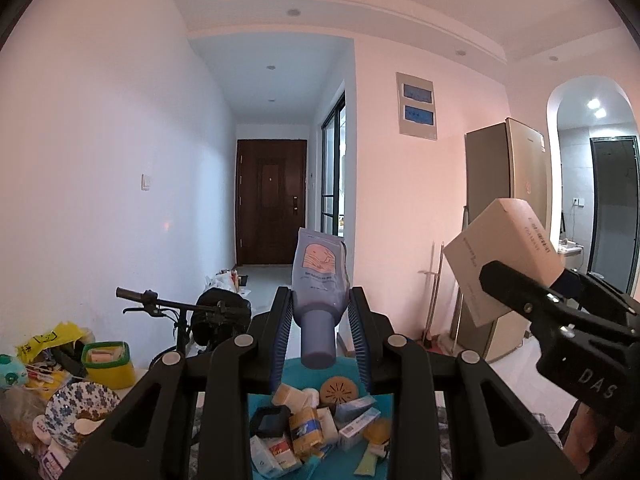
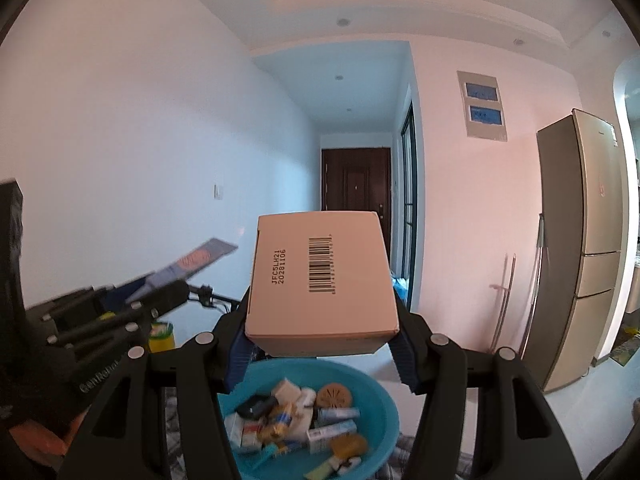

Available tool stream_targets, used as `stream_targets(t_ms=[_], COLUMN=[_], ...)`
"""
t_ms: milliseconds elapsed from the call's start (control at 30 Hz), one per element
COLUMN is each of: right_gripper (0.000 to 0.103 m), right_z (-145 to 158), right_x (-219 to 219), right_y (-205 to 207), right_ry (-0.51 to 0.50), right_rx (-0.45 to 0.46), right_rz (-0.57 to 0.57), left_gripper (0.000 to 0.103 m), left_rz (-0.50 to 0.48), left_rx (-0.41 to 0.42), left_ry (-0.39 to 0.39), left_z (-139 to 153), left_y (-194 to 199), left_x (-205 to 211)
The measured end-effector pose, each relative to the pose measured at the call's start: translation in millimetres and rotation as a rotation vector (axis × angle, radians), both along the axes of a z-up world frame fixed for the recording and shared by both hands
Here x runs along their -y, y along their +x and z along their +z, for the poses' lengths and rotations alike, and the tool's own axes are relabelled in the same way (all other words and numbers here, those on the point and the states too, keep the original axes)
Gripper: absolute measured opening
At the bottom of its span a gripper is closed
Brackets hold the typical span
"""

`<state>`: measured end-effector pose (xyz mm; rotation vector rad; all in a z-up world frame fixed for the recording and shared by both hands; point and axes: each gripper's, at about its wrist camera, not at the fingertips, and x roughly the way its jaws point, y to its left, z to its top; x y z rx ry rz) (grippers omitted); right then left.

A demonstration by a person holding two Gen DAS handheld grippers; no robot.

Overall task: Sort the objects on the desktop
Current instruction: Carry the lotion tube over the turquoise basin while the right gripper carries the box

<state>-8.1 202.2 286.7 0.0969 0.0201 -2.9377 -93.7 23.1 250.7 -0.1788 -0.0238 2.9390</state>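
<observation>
My left gripper (image 1: 320, 308) is shut on a lavender tube (image 1: 320, 272), which sticks up and away with its cap toward the camera. In the right wrist view this gripper (image 2: 168, 292) shows blurred at the left with the tube (image 2: 200, 260). A beige box (image 2: 320, 276) with a barcode on it fills my right gripper (image 2: 322, 320), which is shut on its sides. From the left wrist view, the right gripper (image 1: 528, 280) and box (image 1: 504, 256) are at the right. Both hang above a teal basin (image 2: 384, 400) (image 1: 292, 372) holding several small boxes and tubes.
On the left stand a yellow-green container (image 1: 108, 364), a blue patterned plate (image 1: 80, 404) with a spoon, and a cluttered pile. A bicycle handlebar (image 1: 168, 304) is behind them. A tall fridge (image 2: 580, 240) stands at the right; a hallway leads to a dark door (image 1: 272, 200).
</observation>
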Motion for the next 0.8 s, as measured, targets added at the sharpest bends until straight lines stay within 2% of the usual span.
stream_targets(t_ms=[367, 467, 567, 800], right_gripper=[0.057, 0.058, 0.058, 0.057], right_z=[-7, -14, -22, -28], right_x=[6, 5, 4, 11], right_y=[-30, -36, -39, -46], right_ry=[-0.047, -0.061, -0.069, -0.034], right_rx=[-0.030, -0.029, -0.019, -0.009], right_rz=[0.007, -0.003, 0.008, 0.018], left_gripper=[0.031, 0.031, 0.031, 0.031], left_rz=[-0.026, -0.033, -0.027, -0.013], left_rx=[-0.045, -0.041, -0.033, 0.001], left_ry=[-0.013, 0.004, -0.016, -0.013], left_z=[-10, -16, -23, -36], left_y=[-32, -37, -41, -53], left_x=[-13, -8, -7, 0])
